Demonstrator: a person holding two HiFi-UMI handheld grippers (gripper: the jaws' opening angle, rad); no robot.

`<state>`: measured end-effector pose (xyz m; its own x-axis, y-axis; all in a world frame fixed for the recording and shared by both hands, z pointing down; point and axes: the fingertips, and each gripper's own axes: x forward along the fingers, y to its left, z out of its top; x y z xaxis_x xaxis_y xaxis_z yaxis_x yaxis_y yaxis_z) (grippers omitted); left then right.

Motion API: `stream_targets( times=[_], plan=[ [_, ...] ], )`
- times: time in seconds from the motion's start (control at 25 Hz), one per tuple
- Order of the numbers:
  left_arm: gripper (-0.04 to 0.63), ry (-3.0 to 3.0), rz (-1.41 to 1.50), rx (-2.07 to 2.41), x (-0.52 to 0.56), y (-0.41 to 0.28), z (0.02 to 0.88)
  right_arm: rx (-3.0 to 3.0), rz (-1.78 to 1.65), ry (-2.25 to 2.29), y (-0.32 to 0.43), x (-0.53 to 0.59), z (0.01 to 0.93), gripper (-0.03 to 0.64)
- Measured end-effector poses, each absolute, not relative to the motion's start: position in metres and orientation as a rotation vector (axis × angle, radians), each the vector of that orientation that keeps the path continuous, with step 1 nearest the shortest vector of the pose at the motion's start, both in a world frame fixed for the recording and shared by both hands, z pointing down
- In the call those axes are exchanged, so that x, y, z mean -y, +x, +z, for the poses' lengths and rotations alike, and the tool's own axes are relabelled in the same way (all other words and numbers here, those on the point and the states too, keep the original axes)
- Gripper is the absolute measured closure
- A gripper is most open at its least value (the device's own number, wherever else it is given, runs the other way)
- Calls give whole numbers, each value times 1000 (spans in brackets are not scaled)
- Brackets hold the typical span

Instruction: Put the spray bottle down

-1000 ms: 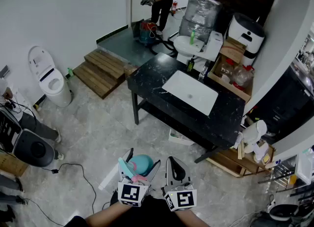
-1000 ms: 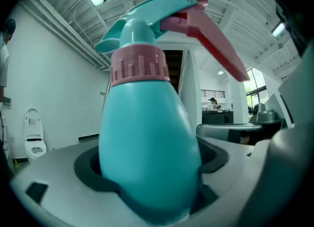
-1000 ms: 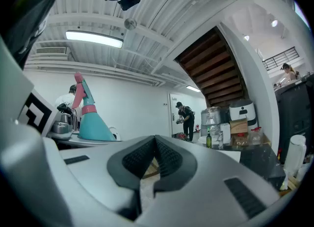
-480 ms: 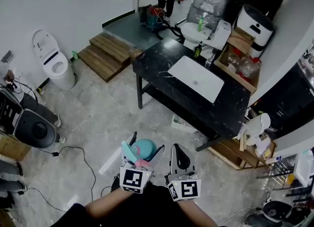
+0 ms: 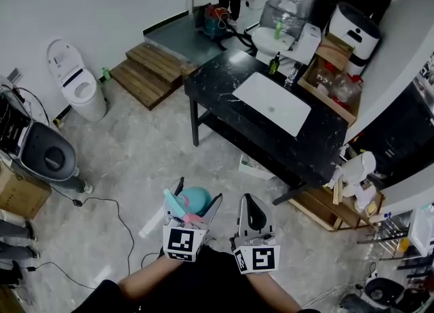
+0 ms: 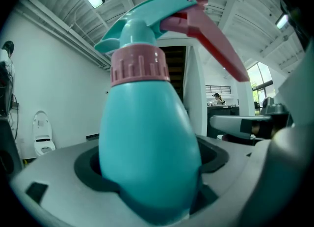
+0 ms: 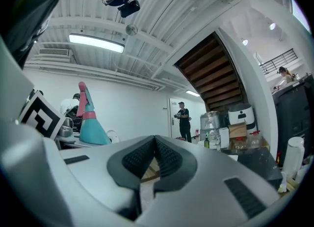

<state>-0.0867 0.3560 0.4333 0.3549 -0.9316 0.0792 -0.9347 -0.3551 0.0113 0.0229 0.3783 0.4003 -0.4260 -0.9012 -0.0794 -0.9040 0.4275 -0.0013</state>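
Spray bottle, teal with pink collar and trigger, pinched at belly in left gripper, low over grey floor. Right gripper just beside, jaws pressed together, nothing between. Ahead: black table with white sink. Toilet at left wall. Cable trails on floor near left gripper.

grey floor, black table, white toilet.
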Motion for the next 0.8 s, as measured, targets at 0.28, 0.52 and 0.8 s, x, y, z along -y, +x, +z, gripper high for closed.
stream_targets(
  times=[0.28, 0.52, 0.8],
  plan=[
    [141, 2547, 135, 1772, -364, -91, 436, -2572, 36, -1626, 27, -386, 401, 603],
    [141, 2582, 145, 1744, -362, -77, 436, -2562, 32, -1624, 36, -388, 402, 603],
    [141, 2585, 142, 1724, -346, -73, 438, -2567, 12, -1631, 40, -378, 405, 603]
  ],
)
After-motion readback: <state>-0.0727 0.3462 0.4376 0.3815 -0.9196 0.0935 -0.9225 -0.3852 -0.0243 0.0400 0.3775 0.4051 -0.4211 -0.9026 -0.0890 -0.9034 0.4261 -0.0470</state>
